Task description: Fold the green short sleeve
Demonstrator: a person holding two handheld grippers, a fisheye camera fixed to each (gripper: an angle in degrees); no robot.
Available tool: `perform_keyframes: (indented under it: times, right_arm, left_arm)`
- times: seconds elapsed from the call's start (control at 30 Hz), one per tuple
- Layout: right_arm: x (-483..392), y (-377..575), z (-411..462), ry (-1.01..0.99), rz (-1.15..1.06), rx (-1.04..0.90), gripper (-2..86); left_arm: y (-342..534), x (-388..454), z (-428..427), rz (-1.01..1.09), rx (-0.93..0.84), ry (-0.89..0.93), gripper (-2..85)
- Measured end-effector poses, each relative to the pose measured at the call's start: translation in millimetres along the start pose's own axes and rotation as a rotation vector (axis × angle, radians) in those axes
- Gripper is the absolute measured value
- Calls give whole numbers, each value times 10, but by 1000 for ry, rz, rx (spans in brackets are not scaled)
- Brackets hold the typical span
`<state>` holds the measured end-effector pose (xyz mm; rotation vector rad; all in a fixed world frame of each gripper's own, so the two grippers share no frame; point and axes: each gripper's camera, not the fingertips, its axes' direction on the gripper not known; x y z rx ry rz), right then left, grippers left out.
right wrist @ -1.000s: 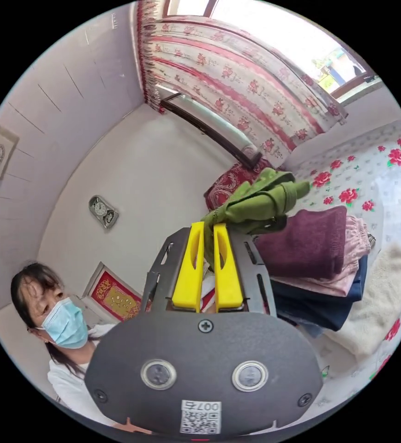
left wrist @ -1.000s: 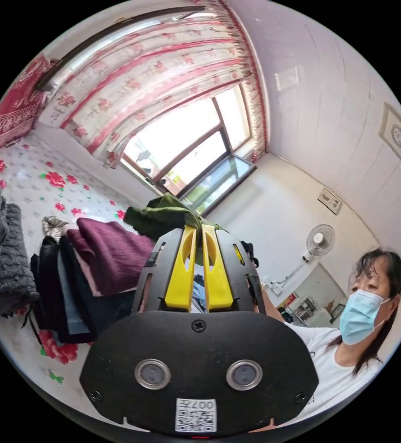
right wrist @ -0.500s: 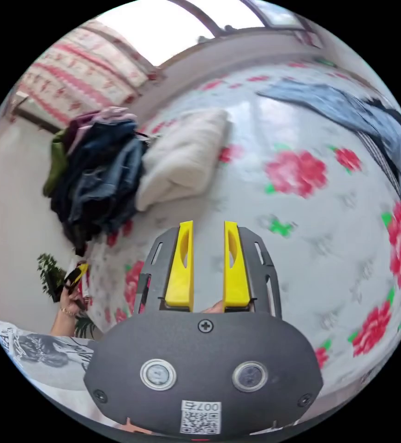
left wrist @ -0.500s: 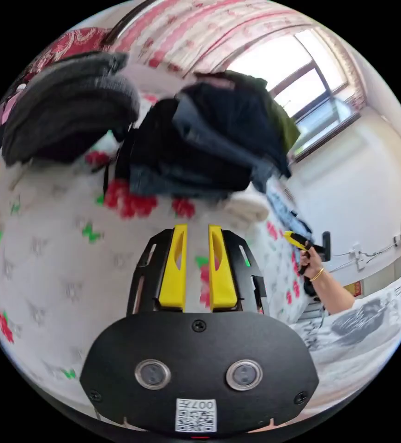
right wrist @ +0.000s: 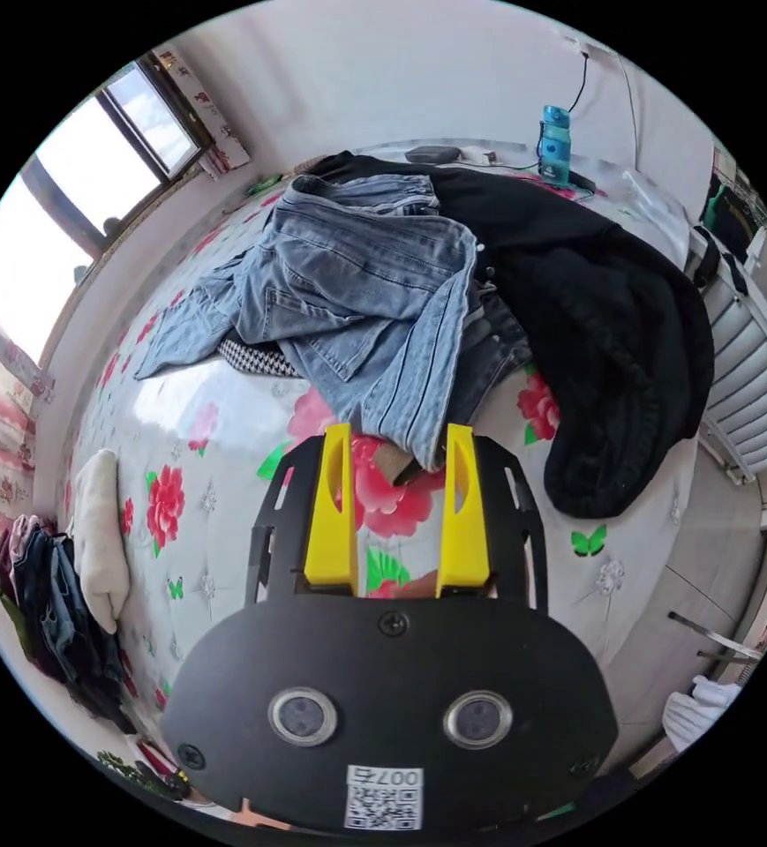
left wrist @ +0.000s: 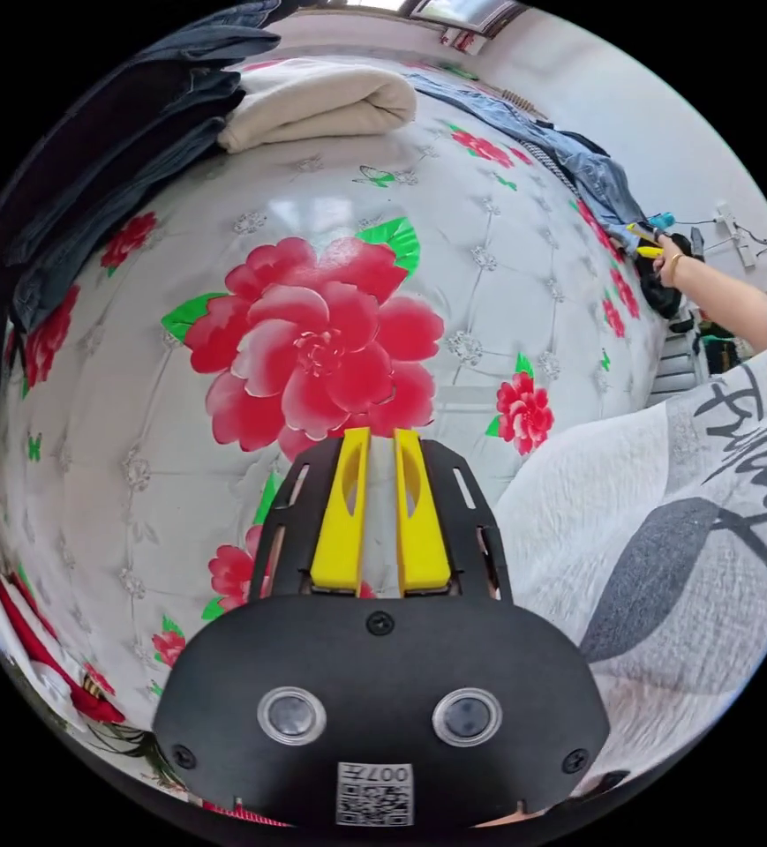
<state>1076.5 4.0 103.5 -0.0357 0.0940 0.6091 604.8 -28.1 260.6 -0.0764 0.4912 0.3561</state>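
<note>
Both tongs hold nothing, the left tongs nearly closed above the flowered bed, the right tongs parted, pointing at the jeans and black garment, away from the folded stack, where I judge the green short sleeve sits.

Bedcover: white, quilted, with red flowers, green leaves. Jeans: pale blue denim. Jacket: black. Folded towel: cream. Bottle: turquoise.
</note>
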Motion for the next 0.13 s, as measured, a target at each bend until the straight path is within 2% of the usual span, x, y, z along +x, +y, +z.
perform_keyframes:
  times: [0.1, 0.13]
  right_arm:
    - [53, -149, 239, -32, 10, -85, 79]
    - [97, -153, 420, -104, 32, -159, 68]
  left_arm:
    - [-17, -29, 60, -35, 23, 38, 47]
    - [-47, -52, 84, -73, 21, 57, 46]
